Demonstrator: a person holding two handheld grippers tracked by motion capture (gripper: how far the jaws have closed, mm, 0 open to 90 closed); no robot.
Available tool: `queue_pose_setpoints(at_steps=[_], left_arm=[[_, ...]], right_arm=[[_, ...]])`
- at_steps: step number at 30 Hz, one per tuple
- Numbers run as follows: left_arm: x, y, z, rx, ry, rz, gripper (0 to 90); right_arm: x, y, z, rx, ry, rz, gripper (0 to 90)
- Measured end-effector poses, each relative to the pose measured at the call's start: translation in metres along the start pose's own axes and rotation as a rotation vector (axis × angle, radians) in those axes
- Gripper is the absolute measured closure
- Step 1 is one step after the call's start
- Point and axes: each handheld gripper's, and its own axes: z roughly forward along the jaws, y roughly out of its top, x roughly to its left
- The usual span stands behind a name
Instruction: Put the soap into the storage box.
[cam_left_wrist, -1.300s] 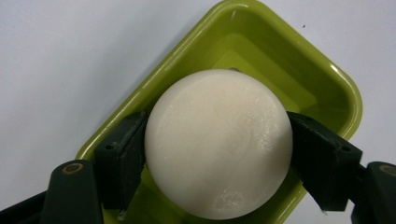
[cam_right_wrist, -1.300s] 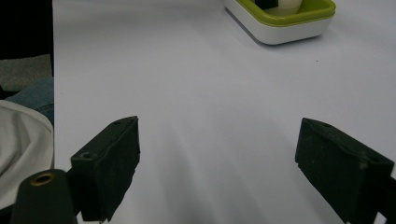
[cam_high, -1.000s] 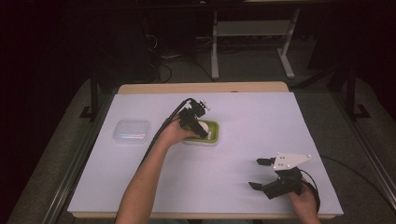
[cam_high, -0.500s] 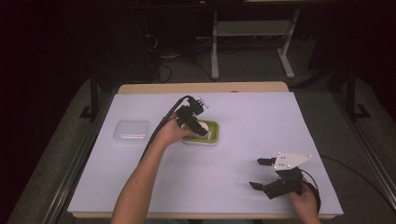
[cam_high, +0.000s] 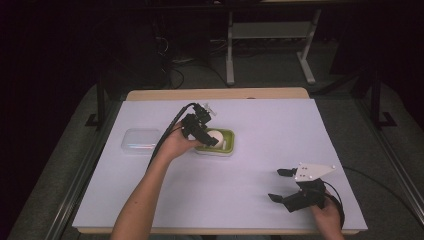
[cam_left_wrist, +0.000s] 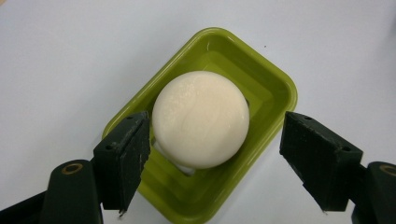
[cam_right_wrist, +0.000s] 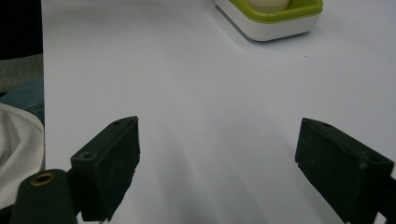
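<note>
Soap: 1 bar in 1 green dish, 2 grippers.

Glossy green plastic dish; matt, waxy-smooth cream soap; matt black jaws; matt white table cover; translucent plastic lid.

Both tools are black with blocky jaws and brass-ringed screw holes: left tool trails a black cable; right tool carries a grey three-cornered plate.

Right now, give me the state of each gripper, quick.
Left gripper: open, jaws either side of the round cream soap bar in the green rectangular plastic dish, not clamped.
Right gripper: open, holding nothing, over the white table.
</note>
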Motion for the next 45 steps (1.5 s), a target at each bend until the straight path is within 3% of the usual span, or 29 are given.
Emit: queue_pose_setpoints(at_steps=[11, 27, 28, 35, 45], left_arm=[[-0.003, -0.019, -0.01, -0.022, -0.016, -0.008, 23.5], [-0.011, -0.06, -0.03, -0.078, -0.022, -0.044, 23.5], [-0.01, -0.062, -0.032, -0.07, -0.022, -0.03, 23.5], [-0.013, -0.074, -0.037, -0.079, -0.019, -0.034, 23.4], [-0.02, -0.101, -0.045, -0.12, -0.02, -0.047, 22.9]], right_arm=[[-0.003, -0.002, -0.002, 0.001, -0.018, 0.012, 13.1], [-0.005, -0.004, -0.003, 0.007, -0.04, 0.03, 13.1], [-0.006, -0.004, -0.003, 0.007, -0.041, 0.028, 13.1], [-0.007, -0.006, -0.005, 0.0, -0.046, 0.042, 13.1], [-0.007, -0.007, -0.006, 0.007, -0.054, 0.048, 13.1]])
